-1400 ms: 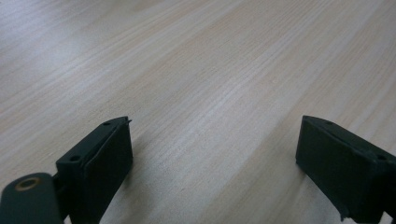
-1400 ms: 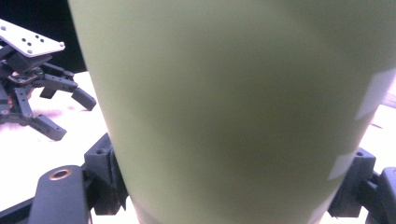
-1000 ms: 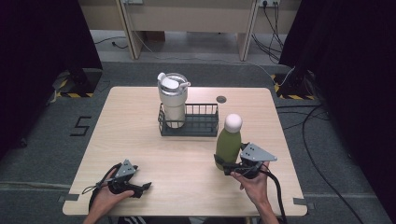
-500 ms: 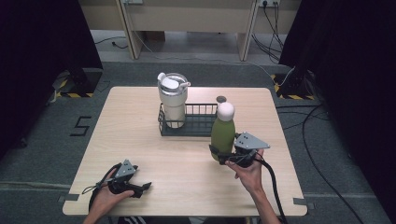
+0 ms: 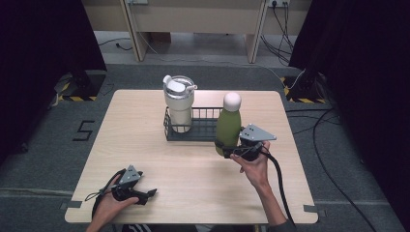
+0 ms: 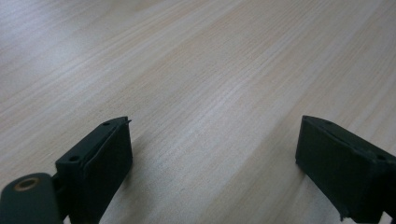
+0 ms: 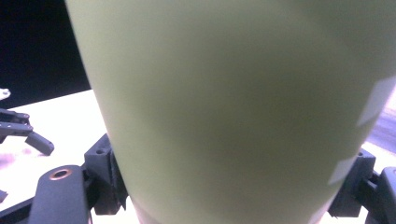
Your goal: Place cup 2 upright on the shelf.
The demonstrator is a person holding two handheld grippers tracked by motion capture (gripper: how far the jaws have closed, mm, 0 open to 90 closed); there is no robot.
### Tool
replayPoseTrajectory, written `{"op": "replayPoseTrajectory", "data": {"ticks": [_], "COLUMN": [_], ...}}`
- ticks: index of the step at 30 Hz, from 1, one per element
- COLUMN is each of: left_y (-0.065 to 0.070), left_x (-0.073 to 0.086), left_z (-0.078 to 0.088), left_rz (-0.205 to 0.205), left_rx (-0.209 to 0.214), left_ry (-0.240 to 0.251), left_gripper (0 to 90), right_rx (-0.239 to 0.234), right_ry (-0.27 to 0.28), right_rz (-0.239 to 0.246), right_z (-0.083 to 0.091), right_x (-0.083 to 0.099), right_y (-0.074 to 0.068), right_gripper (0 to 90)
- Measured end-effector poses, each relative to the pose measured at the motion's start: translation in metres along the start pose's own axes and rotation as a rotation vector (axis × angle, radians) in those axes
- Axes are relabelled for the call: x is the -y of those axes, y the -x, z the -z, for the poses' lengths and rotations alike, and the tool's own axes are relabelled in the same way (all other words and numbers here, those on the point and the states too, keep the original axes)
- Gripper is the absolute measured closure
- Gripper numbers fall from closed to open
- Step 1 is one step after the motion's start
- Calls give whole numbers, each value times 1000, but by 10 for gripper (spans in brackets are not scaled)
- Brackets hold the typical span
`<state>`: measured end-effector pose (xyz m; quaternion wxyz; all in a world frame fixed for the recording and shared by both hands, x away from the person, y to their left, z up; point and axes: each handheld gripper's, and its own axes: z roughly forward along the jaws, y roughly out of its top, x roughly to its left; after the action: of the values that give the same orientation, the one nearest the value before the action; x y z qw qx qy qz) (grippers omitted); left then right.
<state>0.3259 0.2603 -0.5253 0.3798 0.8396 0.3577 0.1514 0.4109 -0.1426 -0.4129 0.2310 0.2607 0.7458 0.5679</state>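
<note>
Green bottle (image 5: 228,126) stands upright, clamped low between the right gripper (image 5: 231,149) fingers (image 7: 105,179).

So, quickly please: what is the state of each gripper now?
Left gripper: open, holding nothing, low over the table.
Right gripper: closed on the green bottle, beside the wire basket.

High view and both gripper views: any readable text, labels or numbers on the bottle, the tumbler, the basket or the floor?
"5": a dark numeral on the grey floor left of the table.
Green bottle, held in the right gripper: no print readable; the pale patches on it in the right gripper view carry no legible letters.
White tumbler and wire basket: no lettering visible.
Left gripper: no markings readable.
</note>
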Motion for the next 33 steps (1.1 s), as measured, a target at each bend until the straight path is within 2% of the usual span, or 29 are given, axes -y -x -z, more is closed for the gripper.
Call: {"op": "replayPoseTrajectory", "data": {"ticks": [18,33], "left_y": [0,0], "left_x": [0,0], "left_z": [0,0], "left_rz": [0,2], "left_rx": [1,2], "left_ry": [0,1], "left_gripper": [102,102], "right_rx": [12,17], "right_ry": [-13,-13], "right_rz": [-17,-34], "right_z": [-32,-48], "right_x": [-22,-39], "right_y": [19,28], "right_gripper": [208,207]}}
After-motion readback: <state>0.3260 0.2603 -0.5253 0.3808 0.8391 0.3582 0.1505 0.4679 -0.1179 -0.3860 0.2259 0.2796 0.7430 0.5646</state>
